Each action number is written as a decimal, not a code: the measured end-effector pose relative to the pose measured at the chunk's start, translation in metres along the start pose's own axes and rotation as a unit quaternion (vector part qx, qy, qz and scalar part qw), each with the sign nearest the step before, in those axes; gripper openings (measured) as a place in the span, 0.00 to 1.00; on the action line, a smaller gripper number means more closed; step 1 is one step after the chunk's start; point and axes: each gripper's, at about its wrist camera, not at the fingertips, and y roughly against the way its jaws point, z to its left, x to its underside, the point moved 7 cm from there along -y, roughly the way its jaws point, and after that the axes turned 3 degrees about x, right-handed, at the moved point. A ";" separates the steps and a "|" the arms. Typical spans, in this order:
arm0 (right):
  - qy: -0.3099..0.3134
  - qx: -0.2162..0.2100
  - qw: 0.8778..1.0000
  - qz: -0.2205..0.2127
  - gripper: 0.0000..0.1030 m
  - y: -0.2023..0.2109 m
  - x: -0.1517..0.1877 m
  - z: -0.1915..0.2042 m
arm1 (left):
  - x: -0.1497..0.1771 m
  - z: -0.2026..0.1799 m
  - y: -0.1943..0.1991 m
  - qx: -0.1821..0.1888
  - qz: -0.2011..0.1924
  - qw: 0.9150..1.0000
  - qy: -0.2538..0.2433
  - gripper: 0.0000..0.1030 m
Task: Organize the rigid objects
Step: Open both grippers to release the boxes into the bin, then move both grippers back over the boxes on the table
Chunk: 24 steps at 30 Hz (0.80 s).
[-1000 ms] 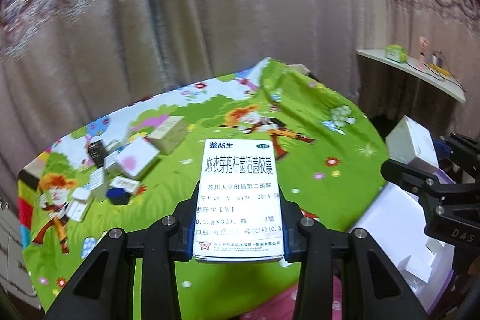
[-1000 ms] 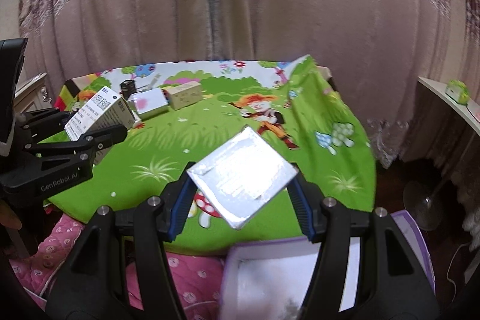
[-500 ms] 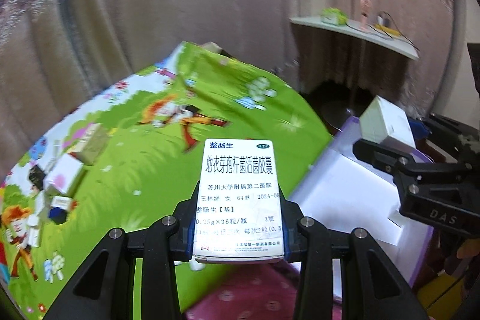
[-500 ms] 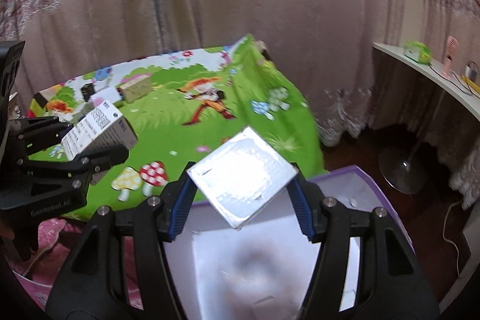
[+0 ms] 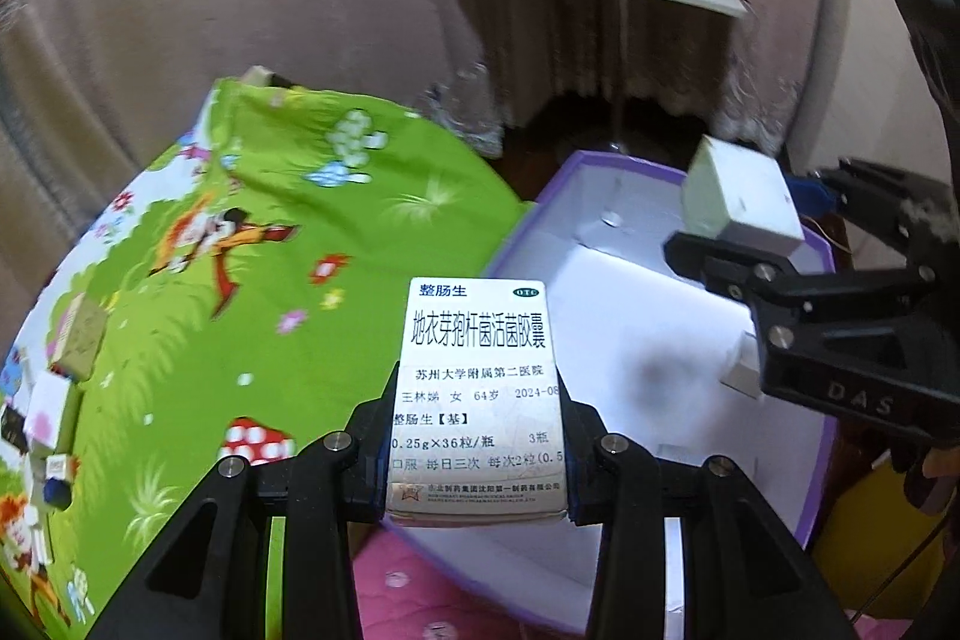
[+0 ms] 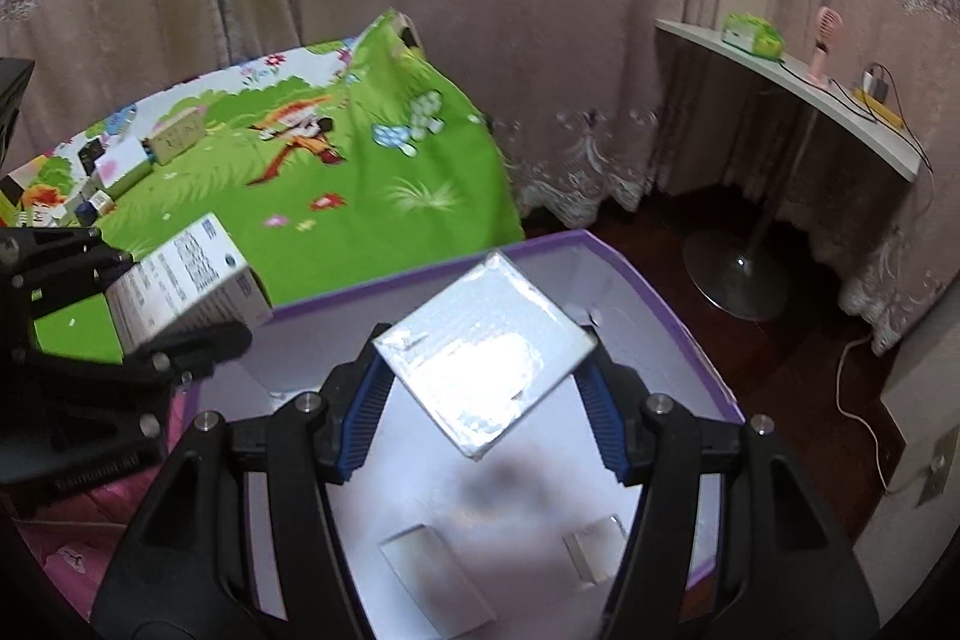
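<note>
My left gripper point(image 5: 477, 466) is shut on a white medicine box point(image 5: 477, 400) with blue Chinese print, held upright at the near left edge of a purple-rimmed white bin point(image 5: 636, 166). The same medicine box point(image 6: 186, 292) shows at the left of the right wrist view. My right gripper point(image 6: 483, 415) is shut on a silvery white box point(image 6: 483, 346), held cornerwise above the purple-rimmed bin point(image 6: 660, 292). That silvery box point(image 5: 738, 196) also shows at the right of the left wrist view. Two small white boxes point(image 6: 432, 580) lie on the bin's floor.
A table under a green cartoon cloth point(image 5: 300, 250) stands left of the bin, with several small boxes point(image 6: 120, 160) at its far left. A curved white shelf point(image 6: 792, 94) with small items is at the right, a round stand base point(image 6: 735, 274) below it. Pink quilted fabric point(image 5: 420, 580) lies nearest.
Both grippers swung right from over the green table and sank, each still gripping its box. The bin now fills the lower part of both views.
</note>
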 end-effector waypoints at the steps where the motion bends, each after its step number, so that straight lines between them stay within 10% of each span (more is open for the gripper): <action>1: 0.000 0.005 1.000 0.003 0.61 0.000 0.003 -0.003 | 0.001 -0.006 -0.002 0.005 0.001 1.000 -0.007 0.40; 7: -0.007 0.039 0.999 0.035 0.67 -0.010 0.010 -0.024 | 0.009 -0.033 -0.008 0.128 0.008 0.992 -0.007 0.47; 13: -0.028 0.050 0.997 0.045 0.82 -0.016 0.005 -0.024 | 0.024 -0.003 -0.003 0.117 -0.002 0.993 0.023 0.60; 19: 0.033 -0.021 0.999 0.028 0.84 -0.022 -0.020 0.059 | 0.060 0.140 0.023 -0.016 -0.040 0.987 0.153 0.60; 24: 0.129 -0.129 0.982 0.050 0.84 -0.044 -0.018 0.174 | 0.155 0.286 0.070 -0.169 -0.052 0.942 0.284 0.67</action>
